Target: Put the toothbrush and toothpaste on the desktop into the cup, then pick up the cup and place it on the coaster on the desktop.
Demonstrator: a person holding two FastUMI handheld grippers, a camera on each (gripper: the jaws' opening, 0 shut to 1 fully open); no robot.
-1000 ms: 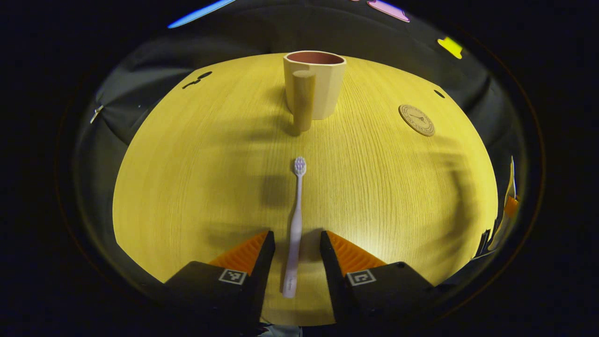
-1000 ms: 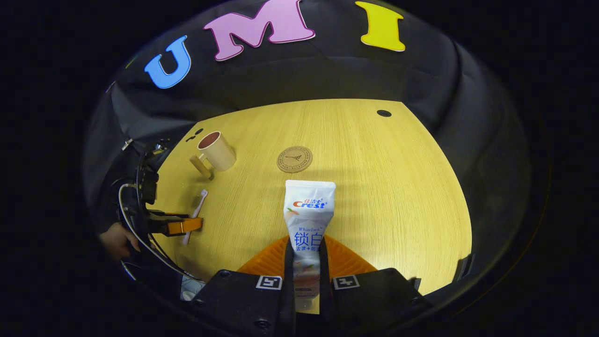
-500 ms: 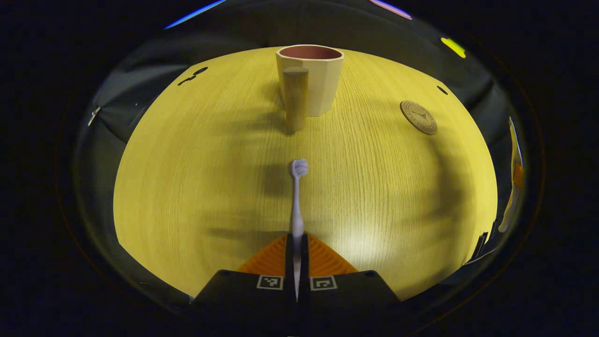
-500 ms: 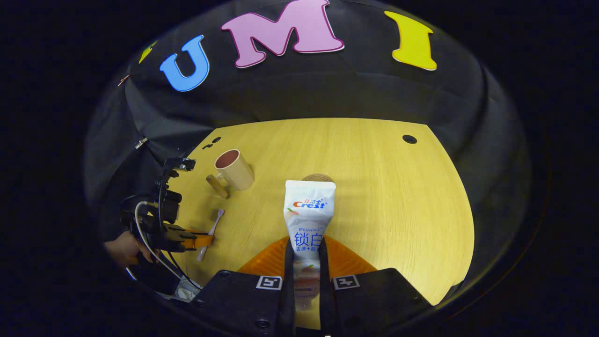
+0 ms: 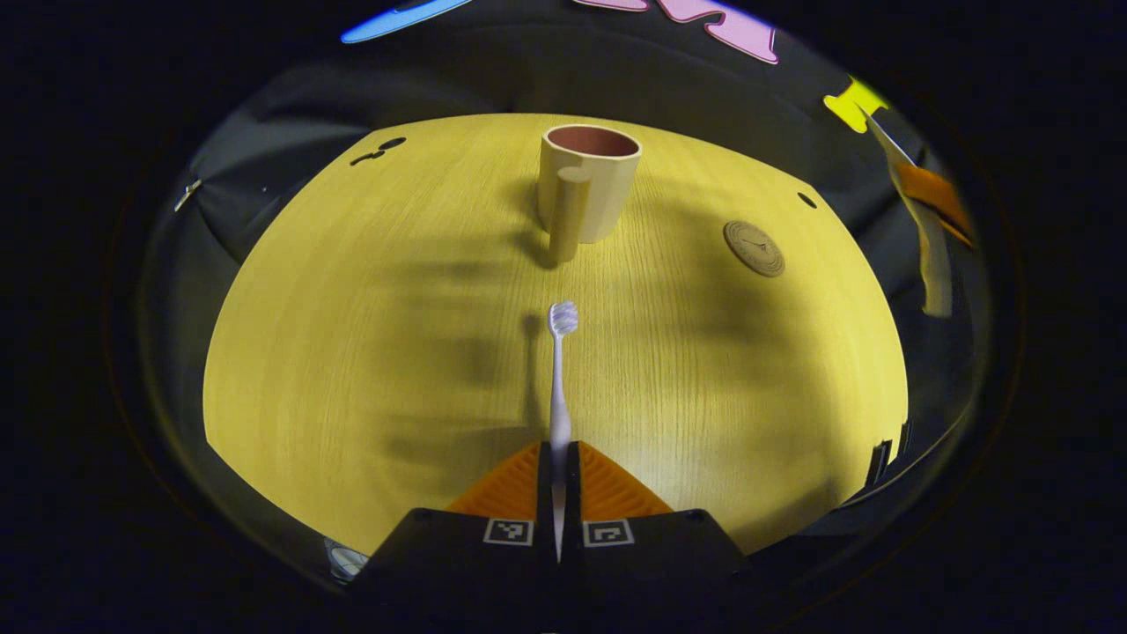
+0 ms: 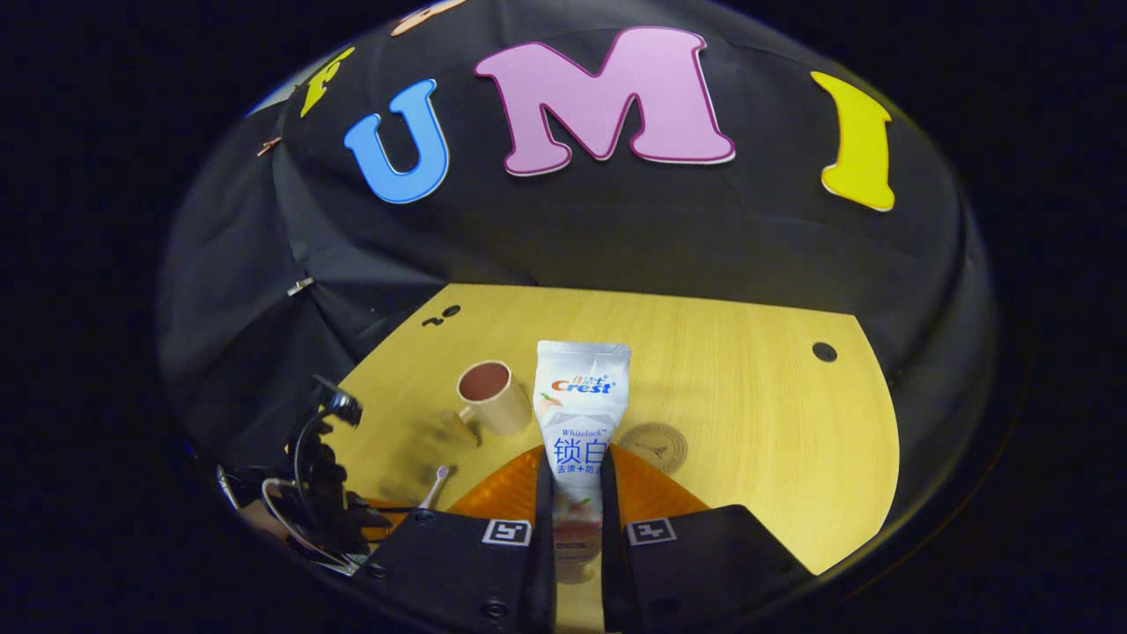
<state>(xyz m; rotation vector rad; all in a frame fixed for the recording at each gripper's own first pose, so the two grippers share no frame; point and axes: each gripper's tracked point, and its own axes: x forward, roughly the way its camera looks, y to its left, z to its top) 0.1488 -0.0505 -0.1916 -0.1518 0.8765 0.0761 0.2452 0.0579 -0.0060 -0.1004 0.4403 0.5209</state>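
Observation:
In the left gripper view my left gripper (image 5: 558,458) is shut on the handle of a pale lilac toothbrush (image 5: 559,370), which points bristles-first toward a cream cup (image 5: 597,180) with a reddish inside and its handle facing me. The round brown coaster (image 5: 755,248) lies to the cup's right. In the right gripper view my right gripper (image 6: 577,480) is shut on a white toothpaste tube (image 6: 579,414), held high above the table. Below it stand the cup (image 6: 493,398) and the coaster (image 6: 653,446). The left gripper (image 6: 352,519) with the toothbrush (image 6: 436,484) appears at lower left.
The yellow wooden table (image 5: 370,335) has small dark holes near its far corners (image 5: 806,200) (image 6: 824,351). Black cloth walls surround it. The right gripper with the tube (image 5: 924,220) hangs at the right edge of the left gripper view.
My left gripper closed on the toothbrush and lifted it slightly. My right gripper rose well above the table with the toothpaste, moving toward the cup.

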